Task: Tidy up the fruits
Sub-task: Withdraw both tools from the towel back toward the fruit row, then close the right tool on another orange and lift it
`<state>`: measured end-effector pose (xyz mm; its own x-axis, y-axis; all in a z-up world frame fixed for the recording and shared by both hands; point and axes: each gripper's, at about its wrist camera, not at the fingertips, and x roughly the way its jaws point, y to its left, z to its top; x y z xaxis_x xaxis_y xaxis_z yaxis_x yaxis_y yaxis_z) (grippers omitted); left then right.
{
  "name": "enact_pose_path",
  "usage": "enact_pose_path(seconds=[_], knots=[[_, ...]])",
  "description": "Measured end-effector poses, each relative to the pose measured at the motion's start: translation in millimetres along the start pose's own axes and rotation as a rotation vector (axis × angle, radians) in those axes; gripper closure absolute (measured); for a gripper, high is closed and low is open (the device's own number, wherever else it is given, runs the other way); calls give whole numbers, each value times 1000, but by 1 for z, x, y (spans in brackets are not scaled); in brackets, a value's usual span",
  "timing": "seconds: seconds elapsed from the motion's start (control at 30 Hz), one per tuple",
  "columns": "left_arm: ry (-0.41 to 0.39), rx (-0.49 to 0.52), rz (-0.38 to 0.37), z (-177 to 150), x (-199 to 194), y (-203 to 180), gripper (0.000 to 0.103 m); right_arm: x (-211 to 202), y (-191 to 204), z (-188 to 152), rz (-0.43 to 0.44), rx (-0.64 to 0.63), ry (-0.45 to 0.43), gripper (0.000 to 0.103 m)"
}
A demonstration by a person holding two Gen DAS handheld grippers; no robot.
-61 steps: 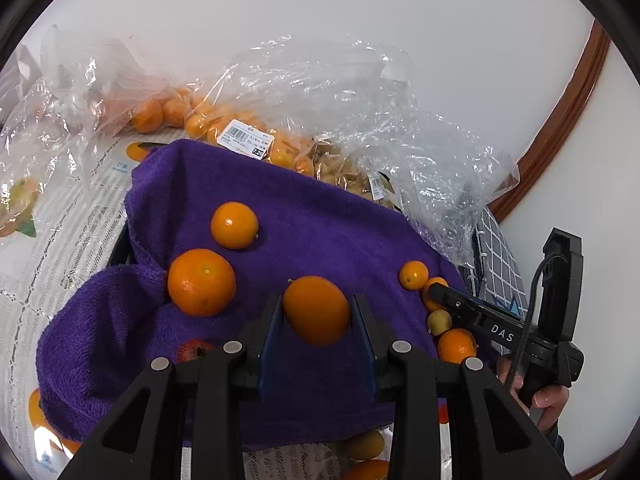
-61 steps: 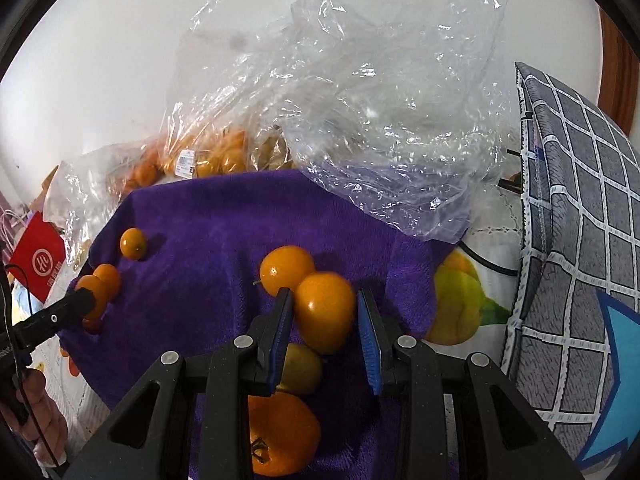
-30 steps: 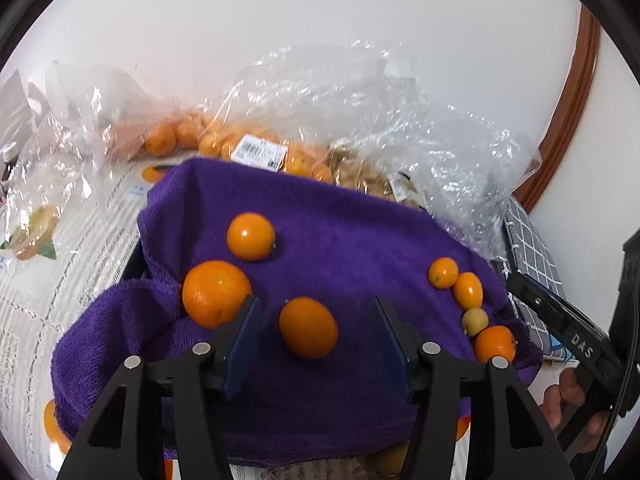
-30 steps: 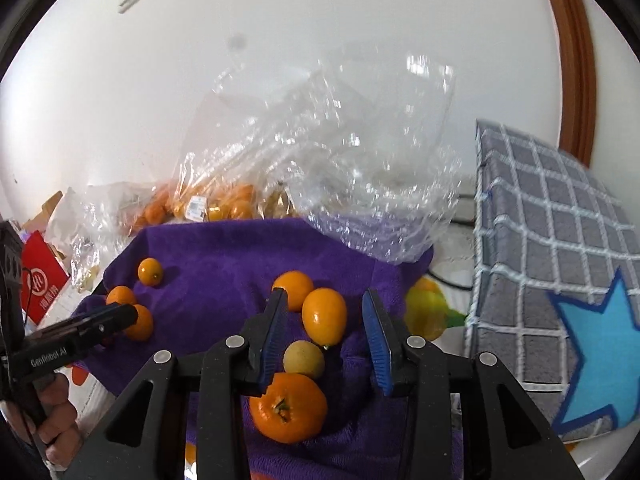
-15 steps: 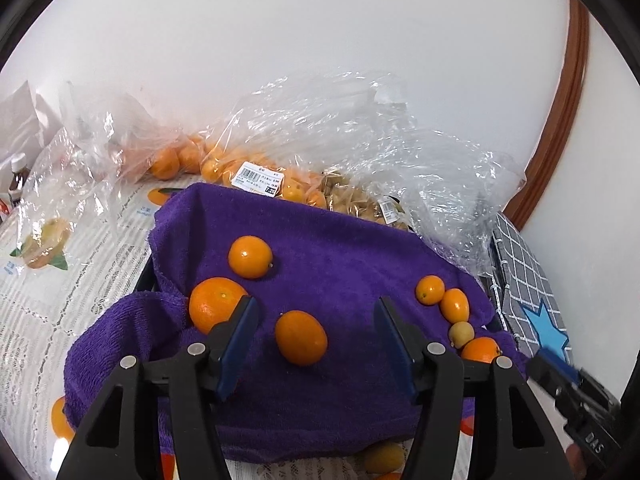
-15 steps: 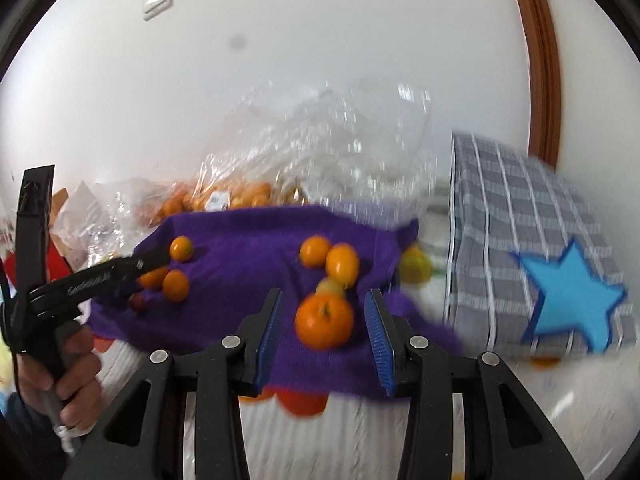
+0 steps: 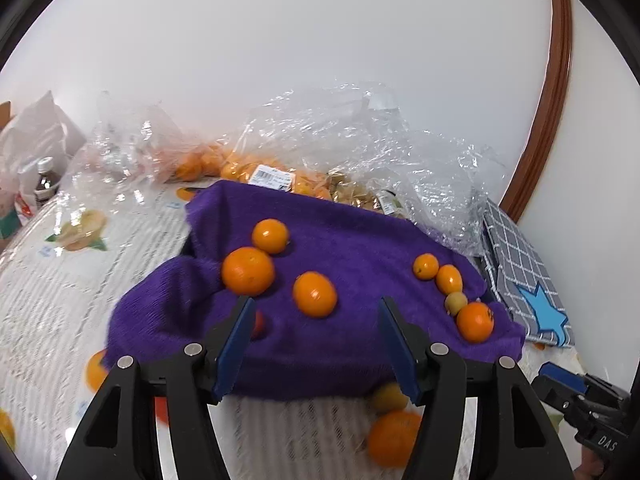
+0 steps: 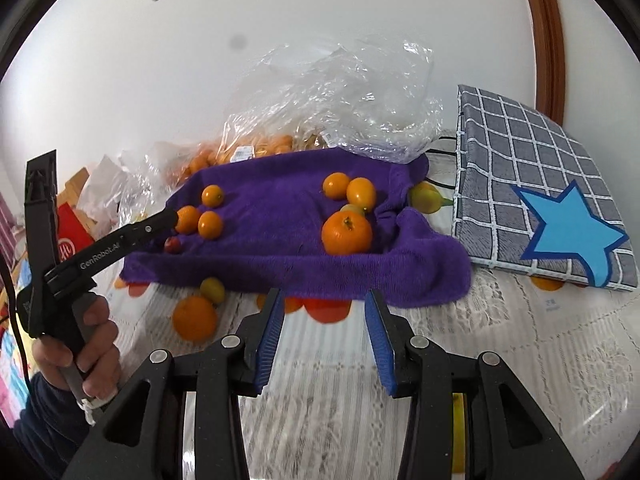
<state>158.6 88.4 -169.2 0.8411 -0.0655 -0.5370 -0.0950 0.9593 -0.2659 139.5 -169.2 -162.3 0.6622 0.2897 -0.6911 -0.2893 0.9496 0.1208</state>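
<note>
Both grippers hang wide apart, gripping nothing. Ahead of the left gripper (image 7: 316, 344), fruits (image 7: 314, 294) sit on the purple towel (image 7: 340, 340). The right gripper (image 8: 325, 334) faces the same towel; "GenRobot.AI" reads along the left tool's finger.

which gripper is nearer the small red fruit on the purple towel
Left. In the right wrist view the left gripper has its tips just above the small red fruit. The right gripper sits off the purple towel, over the tablecloth.
</note>
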Motion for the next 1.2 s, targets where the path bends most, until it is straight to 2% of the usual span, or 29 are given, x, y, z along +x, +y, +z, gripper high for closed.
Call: enact_pose_path(seconds=[0.17,0.33,0.5,0.67,0.87,1.07,1.2], knots=[[15,-1,14,-11,-15,10,42,0,6,-9,24,-13,23,59],[50,-67,21,-23,-30,33,42,6,20,-14,33,-41,44,59],[85,-114,68,-33,-41,53,42,9,37,-14,52,-79,45,59],[74,-149,96,-37,-51,68,42,19,56,-9,87,-103,61,59],[76,-155,125,-36,-51,71,42,26,87,-9,186,-140,78,59],[94,-175,129,-36,-47,75,42,52,102,-11,171,-149,142,59],[101,-175,132,-36,-45,76,42,66,107,-9,125,-156,160,59]])
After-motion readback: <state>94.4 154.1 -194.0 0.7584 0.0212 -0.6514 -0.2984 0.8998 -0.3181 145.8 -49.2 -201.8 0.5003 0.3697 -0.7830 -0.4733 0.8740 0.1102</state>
